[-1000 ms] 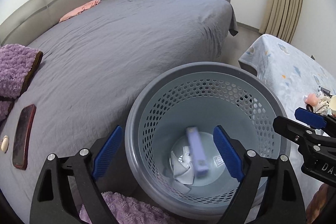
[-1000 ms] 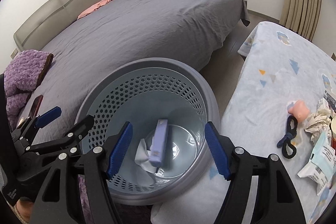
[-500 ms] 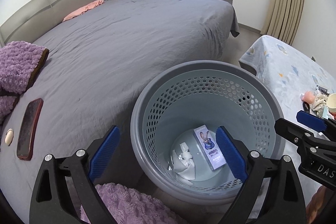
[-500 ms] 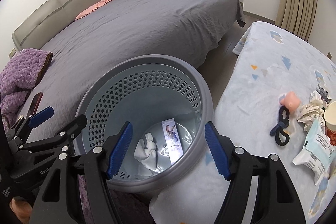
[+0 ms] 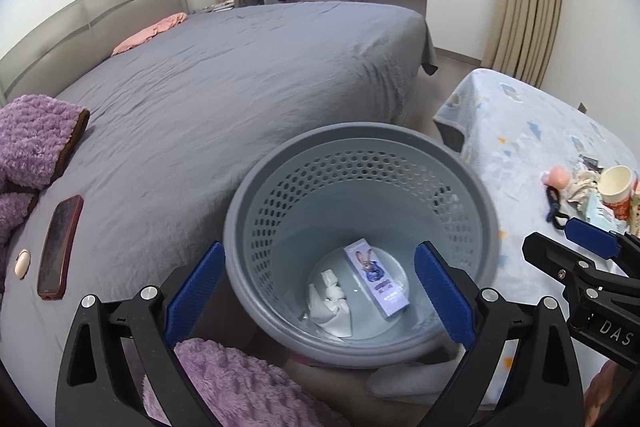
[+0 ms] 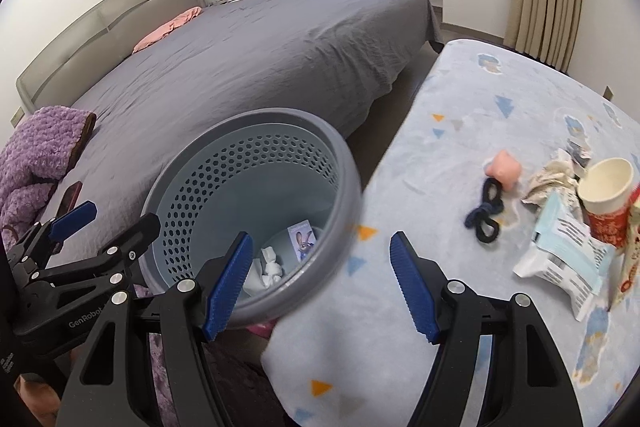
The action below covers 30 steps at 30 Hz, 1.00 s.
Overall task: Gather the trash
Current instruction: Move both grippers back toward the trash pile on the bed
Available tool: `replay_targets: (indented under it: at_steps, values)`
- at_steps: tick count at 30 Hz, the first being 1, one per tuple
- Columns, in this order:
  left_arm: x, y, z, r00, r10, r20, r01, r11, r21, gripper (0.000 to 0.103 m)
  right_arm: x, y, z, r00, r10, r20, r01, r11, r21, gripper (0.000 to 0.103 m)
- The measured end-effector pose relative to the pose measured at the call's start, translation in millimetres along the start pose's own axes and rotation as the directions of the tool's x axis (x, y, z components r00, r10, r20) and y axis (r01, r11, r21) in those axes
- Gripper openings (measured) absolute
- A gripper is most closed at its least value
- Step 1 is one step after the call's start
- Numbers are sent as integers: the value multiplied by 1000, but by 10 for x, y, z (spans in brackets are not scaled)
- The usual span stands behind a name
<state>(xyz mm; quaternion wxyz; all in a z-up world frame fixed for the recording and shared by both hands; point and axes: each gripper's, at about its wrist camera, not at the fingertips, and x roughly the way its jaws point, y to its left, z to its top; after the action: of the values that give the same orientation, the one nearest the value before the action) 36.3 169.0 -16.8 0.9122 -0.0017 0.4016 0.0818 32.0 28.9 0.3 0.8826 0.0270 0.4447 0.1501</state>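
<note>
A grey perforated bin point(image 5: 360, 151) point(image 6: 344, 183) stands between the bed and a low table. At its bottom lie a purple carton with a rabbit picture point(image 5: 376, 277) point(image 6: 302, 239) and a crumpled white tissue point(image 5: 330, 297) point(image 6: 270, 267). My left gripper point(image 5: 320, 291) hangs above the bin's near rim, its jaws still opening, with nothing between them. My right gripper point(image 6: 320, 281) is open and empty over the bin's right rim and the table edge. On the table sit a paper cup point(image 6: 606, 187), a white and blue wrapper point(image 6: 568, 251) and crumpled paper point(image 6: 550, 179).
A light blue patterned cloth point(image 6: 480, 115) covers the table, with a pink toy point(image 6: 504, 169) and a dark hair tie point(image 6: 486, 213) on it. The grey bed point(image 5: 240, 75) holds a phone point(image 5: 60, 243), a small white case point(image 5: 22, 263) and a purple blanket point(image 5: 32, 139).
The purple carton fell from mid-air between the left jaws to the bin's bottom. Both grippers drew back and rose; the right one swung right towards the table.
</note>
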Motion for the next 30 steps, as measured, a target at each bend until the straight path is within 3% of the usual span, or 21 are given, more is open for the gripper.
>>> replay_targets:
  at_steps: [14, 30]
  values:
    - [-267, -718, -73, 997, -74, 9, 73, 993, 93, 96, -491, -641, -344, 995, -84, 50, 79, 992, 95, 72]
    - [-305, -1675, -158, 987, -160, -11, 159, 969, 188, 97, -1013, -1891, -747, 972, -215, 96, 186, 950, 251, 81]
